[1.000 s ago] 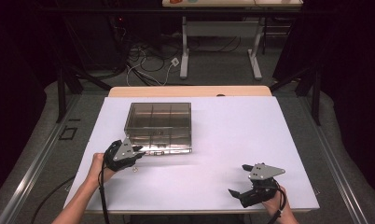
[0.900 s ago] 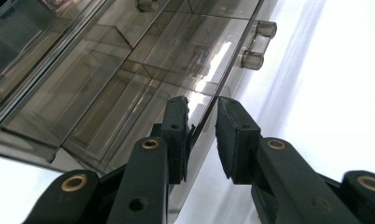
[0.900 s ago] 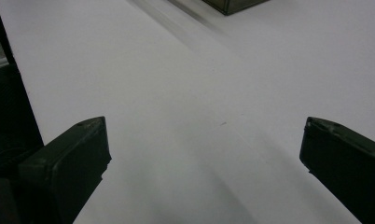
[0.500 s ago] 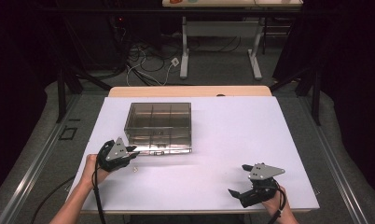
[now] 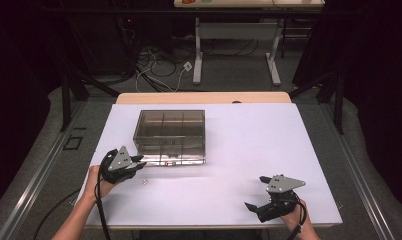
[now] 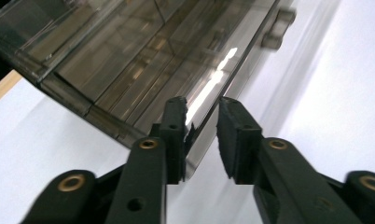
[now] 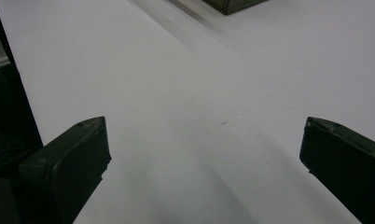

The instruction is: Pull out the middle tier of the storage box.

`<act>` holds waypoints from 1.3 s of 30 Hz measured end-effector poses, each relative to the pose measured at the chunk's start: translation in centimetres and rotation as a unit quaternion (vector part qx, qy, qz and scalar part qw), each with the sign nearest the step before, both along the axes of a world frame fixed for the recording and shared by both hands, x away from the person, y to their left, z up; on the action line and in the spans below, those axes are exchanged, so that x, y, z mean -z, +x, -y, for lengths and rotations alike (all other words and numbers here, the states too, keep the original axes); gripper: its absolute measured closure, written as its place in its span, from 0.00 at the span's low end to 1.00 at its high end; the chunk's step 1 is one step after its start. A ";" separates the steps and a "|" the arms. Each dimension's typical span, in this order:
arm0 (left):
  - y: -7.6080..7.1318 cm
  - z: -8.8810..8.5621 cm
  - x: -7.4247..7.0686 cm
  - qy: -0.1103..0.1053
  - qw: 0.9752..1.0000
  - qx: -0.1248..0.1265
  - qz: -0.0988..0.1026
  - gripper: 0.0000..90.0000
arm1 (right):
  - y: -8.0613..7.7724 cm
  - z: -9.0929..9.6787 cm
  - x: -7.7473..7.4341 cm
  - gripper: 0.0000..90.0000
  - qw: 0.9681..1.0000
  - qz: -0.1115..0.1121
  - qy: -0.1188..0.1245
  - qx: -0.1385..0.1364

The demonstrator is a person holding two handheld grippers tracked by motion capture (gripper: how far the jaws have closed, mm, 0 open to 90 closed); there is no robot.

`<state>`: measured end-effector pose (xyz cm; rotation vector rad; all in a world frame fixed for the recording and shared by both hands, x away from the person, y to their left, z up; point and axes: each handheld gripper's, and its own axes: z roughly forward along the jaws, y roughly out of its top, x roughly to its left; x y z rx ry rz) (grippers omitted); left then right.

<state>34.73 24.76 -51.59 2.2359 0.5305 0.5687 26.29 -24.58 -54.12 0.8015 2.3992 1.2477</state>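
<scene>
Left tool [image 5: 138, 163] straddles the near corner of a smoky clear compartment box [image 5: 171, 131] at centre frame, jaws just opening, pads slack. Right tool [image 5: 254, 206] rests wide open, lower right. Withdrawing straight avoids tugging the lid.

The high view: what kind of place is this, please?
Probably a lab or recording room. A white-covered table stands between dark curtains, loose cables lie on the floor behind it, and a second desk's metal legs stand beyond. A clear compartment box sits on the table.
</scene>
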 end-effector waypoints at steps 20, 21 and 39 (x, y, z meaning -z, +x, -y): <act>1.4 6.5 -1.4 -0.044 0.997 -0.048 -0.031 1.00 | 0.1 -0.1 0.1 0.01 1.000 0.000 -0.003 -0.004; 1.5 6.9 -1.3 -0.043 0.998 -0.045 -0.031 1.00 | 0.1 -0.1 0.1 0.01 1.000 0.000 -0.005 -0.002; 2.5 12.6 -0.3 -0.044 0.997 -0.011 -0.060 1.00 | 0.1 -0.1 0.1 0.01 1.000 -0.001 -0.008 -0.002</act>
